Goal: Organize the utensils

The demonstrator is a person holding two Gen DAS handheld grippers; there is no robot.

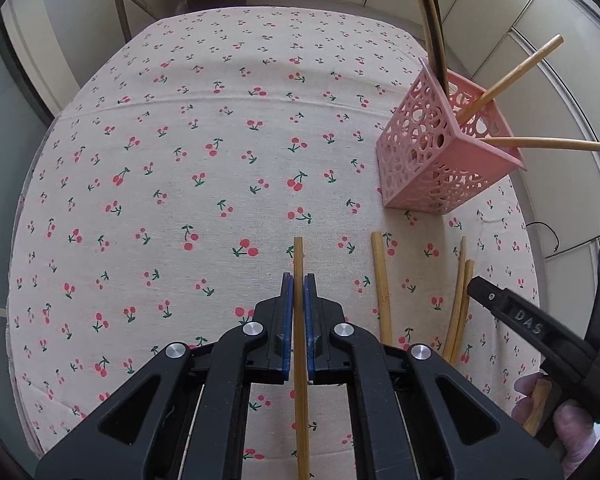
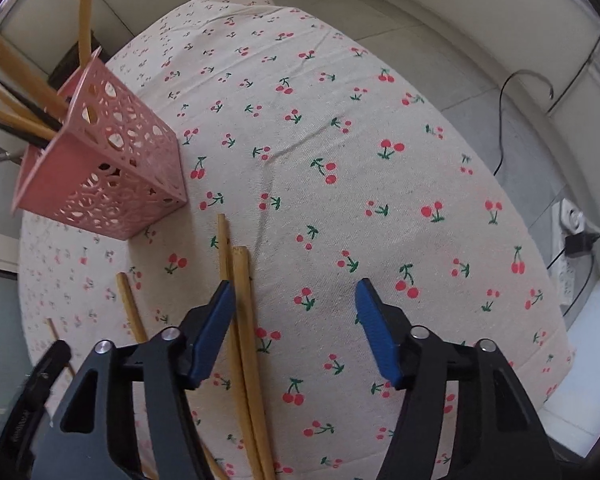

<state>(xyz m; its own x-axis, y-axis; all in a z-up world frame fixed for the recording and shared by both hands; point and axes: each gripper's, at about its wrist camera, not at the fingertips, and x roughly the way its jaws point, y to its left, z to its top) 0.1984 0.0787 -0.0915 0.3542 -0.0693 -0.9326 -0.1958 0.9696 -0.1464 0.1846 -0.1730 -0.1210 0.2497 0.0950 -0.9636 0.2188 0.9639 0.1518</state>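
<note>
**Chopsticks partly sorted; left gripper carrying one**

Several chopsticks are already standing in the pink holder point(image 1: 440, 148) at the cloth's point(image 1: 180, 160) far right. Three are still lying on the cloth: a single one point(image 1: 381, 284) and a pair point(image 2: 240, 320). The left gripper point(image 1: 299, 300) is pointing steeply down, clamping one bamboo chopstick point(image 1: 299, 256) between its blue pads. The right gripper point(image 2: 296, 332) is hovering over the pair, jaws partly apart, pressing nothing; the pair is lying just inside its left finger.

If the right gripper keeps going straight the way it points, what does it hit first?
Probably the cherry-print tablecloth. The right gripper is open and aimed down at bare cloth, with the pair of chopsticks beside its left finger. Depth is unclear, so that finger may touch them.
</note>
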